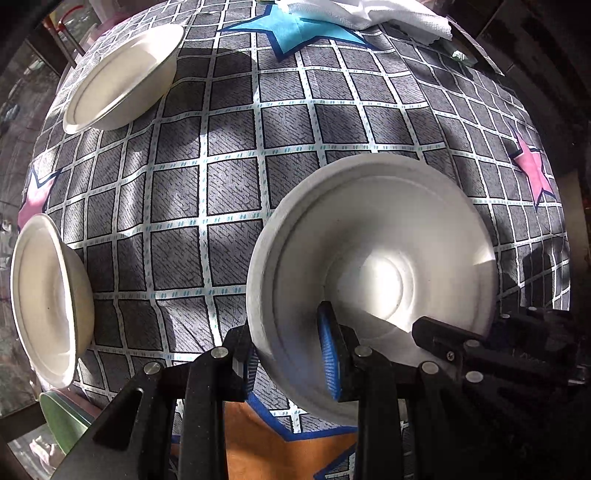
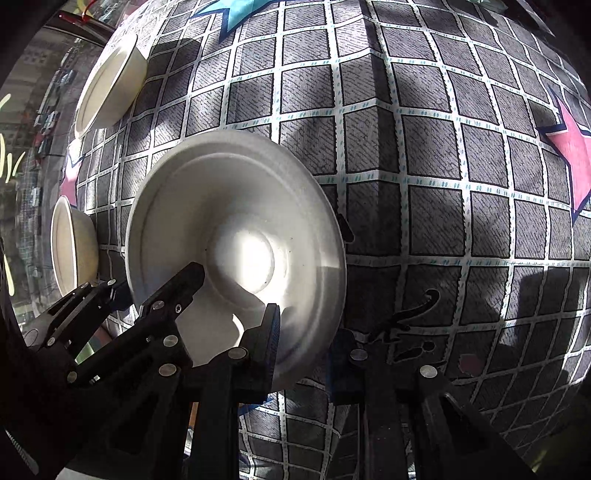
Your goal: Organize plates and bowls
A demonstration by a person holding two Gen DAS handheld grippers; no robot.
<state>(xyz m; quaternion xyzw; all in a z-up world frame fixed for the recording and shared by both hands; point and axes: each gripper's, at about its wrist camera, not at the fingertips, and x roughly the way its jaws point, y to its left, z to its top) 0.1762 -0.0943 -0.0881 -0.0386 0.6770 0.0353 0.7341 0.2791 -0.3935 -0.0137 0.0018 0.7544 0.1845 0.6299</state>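
Beyond held bowl (image 1: 369, 266), 2 bowls (image 1: 122, 77) w/ cloth (image 1: 369, 14) on tablecloth (image 1: 229, 192).

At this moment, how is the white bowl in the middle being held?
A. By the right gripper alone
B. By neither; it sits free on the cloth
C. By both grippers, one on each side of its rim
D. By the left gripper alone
C: the left gripper and the right gripper each have their jaws clamped on the rim of the white bowl.
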